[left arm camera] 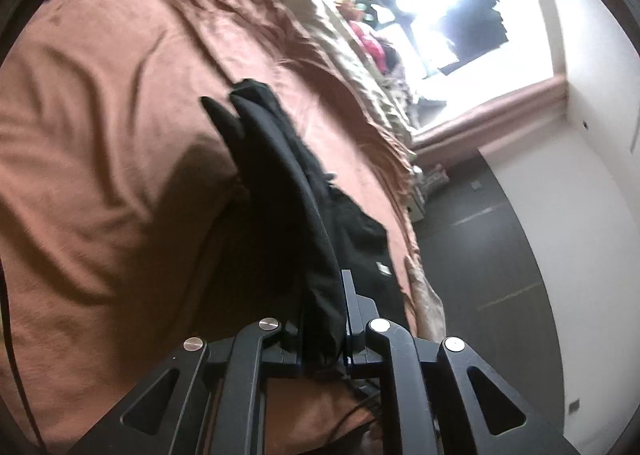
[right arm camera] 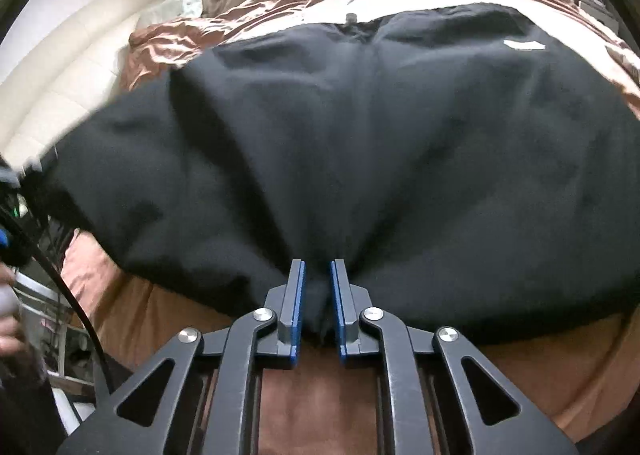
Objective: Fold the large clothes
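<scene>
A large black garment (right arm camera: 360, 143) lies spread over a rust-brown bedspread (right arm camera: 328, 407), with a small white label (right arm camera: 522, 45) near its far right. My right gripper (right arm camera: 318, 275) is shut on a bunched fold of the garment's near edge, cloth pinched between its blue pads (right arm camera: 298, 295). In the left wrist view, my left gripper (left arm camera: 324, 319) is shut on another part of the black garment (left arm camera: 280, 191), which rises in a stiff ridge from the jaws and trails down toward the bed's edge.
The brown bedspread (left arm camera: 100, 135) fills the left wrist view, with a beige quilt (left arm camera: 360, 67) and a bright window (left arm camera: 440, 7) beyond. Dark floor (left arm camera: 480, 255) and a white wall (left arm camera: 580, 215) lie right of the bed. A cream padded headboard (right arm camera: 60, 87), a black cable (right arm camera: 64, 287) and a hand (right arm camera: 8, 319) show at left.
</scene>
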`<control>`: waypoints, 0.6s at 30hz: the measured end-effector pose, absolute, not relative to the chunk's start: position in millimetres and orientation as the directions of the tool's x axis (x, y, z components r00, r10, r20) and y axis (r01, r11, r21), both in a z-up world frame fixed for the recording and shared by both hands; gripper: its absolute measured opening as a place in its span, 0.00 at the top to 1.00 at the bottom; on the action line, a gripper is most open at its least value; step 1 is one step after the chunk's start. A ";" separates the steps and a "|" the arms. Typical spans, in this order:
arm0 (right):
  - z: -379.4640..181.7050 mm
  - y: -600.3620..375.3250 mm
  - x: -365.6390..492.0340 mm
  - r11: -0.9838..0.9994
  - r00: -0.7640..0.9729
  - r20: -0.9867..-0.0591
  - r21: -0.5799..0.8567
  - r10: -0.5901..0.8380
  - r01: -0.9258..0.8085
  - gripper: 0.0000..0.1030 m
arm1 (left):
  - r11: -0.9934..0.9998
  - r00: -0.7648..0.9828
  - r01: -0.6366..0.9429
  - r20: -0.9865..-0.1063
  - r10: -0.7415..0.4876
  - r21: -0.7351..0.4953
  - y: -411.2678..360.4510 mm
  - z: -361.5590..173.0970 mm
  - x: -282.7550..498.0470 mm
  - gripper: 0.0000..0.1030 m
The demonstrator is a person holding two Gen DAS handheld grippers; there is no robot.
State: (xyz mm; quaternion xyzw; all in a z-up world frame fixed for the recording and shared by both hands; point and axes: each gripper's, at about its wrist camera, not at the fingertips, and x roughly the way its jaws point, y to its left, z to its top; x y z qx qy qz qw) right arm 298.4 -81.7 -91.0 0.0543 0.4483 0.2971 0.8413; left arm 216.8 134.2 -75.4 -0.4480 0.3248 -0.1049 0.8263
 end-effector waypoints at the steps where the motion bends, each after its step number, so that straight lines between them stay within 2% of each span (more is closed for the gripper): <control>1: -91.8 -82.8 298.0 0.814 0.419 -0.720 0.361 0.553 -0.455 0.90 | 0.587 0.767 -0.100 -0.438 -0.469 -0.803 130.3 -69.5 219.0 0.87; 7: -85.0 -106.1 300.8 0.763 0.381 -0.675 0.455 0.632 -0.459 0.90 | 0.641 0.756 -0.011 -0.426 -0.497 -0.768 97.3 -35.0 237.7 0.87; 16: -69.2 -185.5 292.5 0.759 0.481 -0.587 0.516 0.651 -0.398 0.90 | 0.698 0.699 0.103 -0.448 -0.558 -0.709 27.8 -2.8 276.8 0.87; 18: -65.6 -207.0 290.3 0.752 0.506 -0.559 0.538 0.656 -0.381 0.86 | 0.707 0.679 0.127 -0.458 -0.573 -0.696 8.6 -0.2 286.7 0.87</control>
